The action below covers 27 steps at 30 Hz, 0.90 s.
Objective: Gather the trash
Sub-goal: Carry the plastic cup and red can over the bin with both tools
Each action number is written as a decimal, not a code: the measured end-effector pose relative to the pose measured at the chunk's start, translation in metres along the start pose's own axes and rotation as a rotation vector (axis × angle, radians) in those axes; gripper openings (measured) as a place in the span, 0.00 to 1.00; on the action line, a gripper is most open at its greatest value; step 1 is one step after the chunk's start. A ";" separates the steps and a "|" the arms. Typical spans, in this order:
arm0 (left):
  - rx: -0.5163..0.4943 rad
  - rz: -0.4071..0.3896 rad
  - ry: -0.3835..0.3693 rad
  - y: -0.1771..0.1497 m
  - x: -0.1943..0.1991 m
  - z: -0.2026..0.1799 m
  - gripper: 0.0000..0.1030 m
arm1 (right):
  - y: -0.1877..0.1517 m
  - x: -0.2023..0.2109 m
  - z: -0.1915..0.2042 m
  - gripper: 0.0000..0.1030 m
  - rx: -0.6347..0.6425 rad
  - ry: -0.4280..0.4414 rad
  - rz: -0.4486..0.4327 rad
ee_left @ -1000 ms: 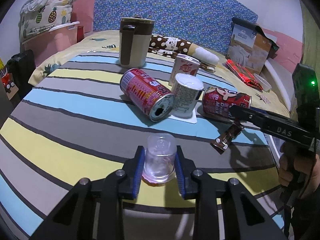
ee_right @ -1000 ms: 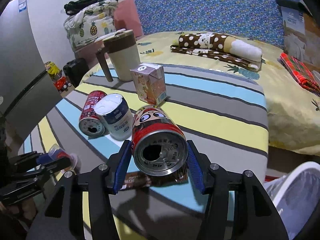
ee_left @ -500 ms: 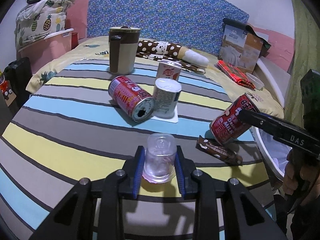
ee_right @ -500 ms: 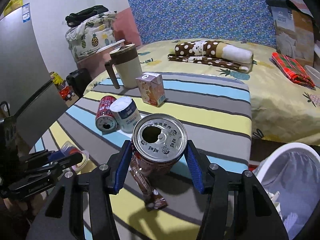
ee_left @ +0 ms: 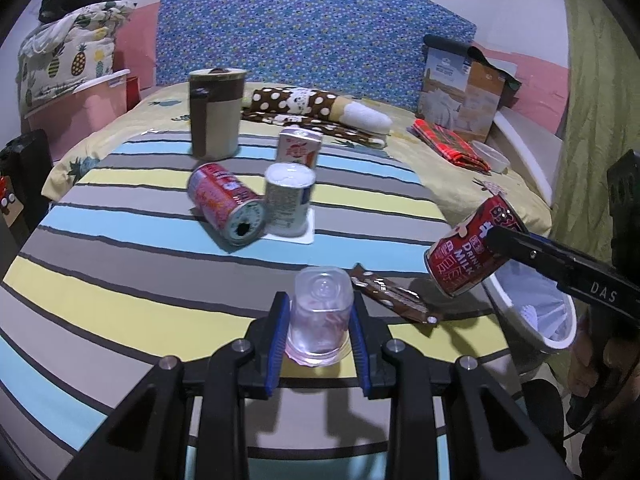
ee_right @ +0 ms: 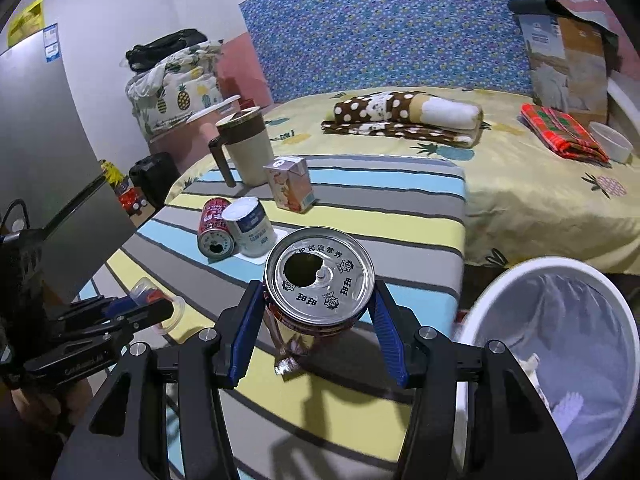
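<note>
My left gripper (ee_left: 320,330) is shut on a clear plastic cup (ee_left: 320,316), upside down, at the striped table's near edge; it also shows in the right wrist view (ee_right: 150,294). My right gripper (ee_right: 318,320) is shut on a red milk can (ee_right: 319,282), lifted off the table near its right edge; the can also shows in the left wrist view (ee_left: 474,248). A white trash bin (ee_right: 556,344) with a liner stands beside the table, right of the can. A brown wrapper (ee_left: 394,294) lies on the table.
On the table lie a tipped red can (ee_left: 226,206), a white can (ee_left: 288,200), a juice carton (ee_left: 298,148) and a beige-brown mug (ee_left: 216,114). A bed (ee_right: 520,184) with blankets lies behind the table. A grey fridge (ee_right: 36,152) stands to the left.
My right gripper has lifted the red milk can off the table and carried it right, toward the trash bin. My left gripper stays shut on the plastic cup and has drawn back slightly.
</note>
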<state>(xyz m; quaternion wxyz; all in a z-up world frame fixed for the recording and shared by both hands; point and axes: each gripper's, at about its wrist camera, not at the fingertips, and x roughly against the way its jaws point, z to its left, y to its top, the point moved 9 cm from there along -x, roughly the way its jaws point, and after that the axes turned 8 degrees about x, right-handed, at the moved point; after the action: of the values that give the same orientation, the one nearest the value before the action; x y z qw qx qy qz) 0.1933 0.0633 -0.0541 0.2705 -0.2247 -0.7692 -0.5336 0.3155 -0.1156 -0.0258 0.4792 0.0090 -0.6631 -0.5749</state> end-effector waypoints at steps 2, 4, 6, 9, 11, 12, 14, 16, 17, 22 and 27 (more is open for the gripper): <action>-0.014 0.004 -0.016 -0.002 0.001 -0.010 0.30 | -0.003 0.006 -0.004 0.53 -0.012 -0.007 -0.004; -0.025 0.010 -0.031 -0.004 0.001 -0.020 0.30 | -0.007 0.012 -0.008 0.53 -0.022 -0.019 -0.007; -0.037 0.016 -0.046 -0.006 0.001 -0.030 0.30 | -0.011 0.019 -0.014 0.53 -0.038 -0.031 -0.011; -0.058 0.021 -0.069 -0.008 0.000 -0.047 0.30 | -0.015 0.030 -0.025 0.53 -0.060 -0.054 -0.021; -0.071 0.026 -0.087 -0.009 -0.001 -0.058 0.30 | -0.016 0.037 -0.032 0.53 -0.075 -0.072 -0.029; -0.077 0.028 -0.095 -0.009 -0.002 -0.063 0.30 | -0.017 0.040 -0.036 0.53 -0.082 -0.079 -0.033; -0.093 0.031 -0.111 -0.010 -0.003 -0.075 0.30 | -0.019 0.049 -0.044 0.53 -0.093 -0.101 -0.043; -0.109 0.034 -0.128 -0.010 -0.004 -0.089 0.30 | -0.020 0.055 -0.053 0.53 -0.109 -0.122 -0.052; -0.117 0.036 -0.136 -0.010 -0.005 -0.095 0.30 | -0.022 0.058 -0.058 0.53 -0.116 -0.132 -0.056; -0.161 0.041 -0.183 -0.007 -0.010 -0.132 0.30 | -0.032 0.074 -0.086 0.53 -0.167 -0.193 -0.067; -0.199 0.051 -0.229 -0.008 -0.018 -0.166 0.30 | -0.044 0.085 -0.108 0.53 -0.210 -0.239 -0.066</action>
<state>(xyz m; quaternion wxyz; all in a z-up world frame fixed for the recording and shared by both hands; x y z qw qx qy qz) 0.2309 -0.0964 -0.0239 0.1709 -0.3293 -0.7323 -0.5711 0.3156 -0.2596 -0.0202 0.3760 -0.0882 -0.6509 -0.6535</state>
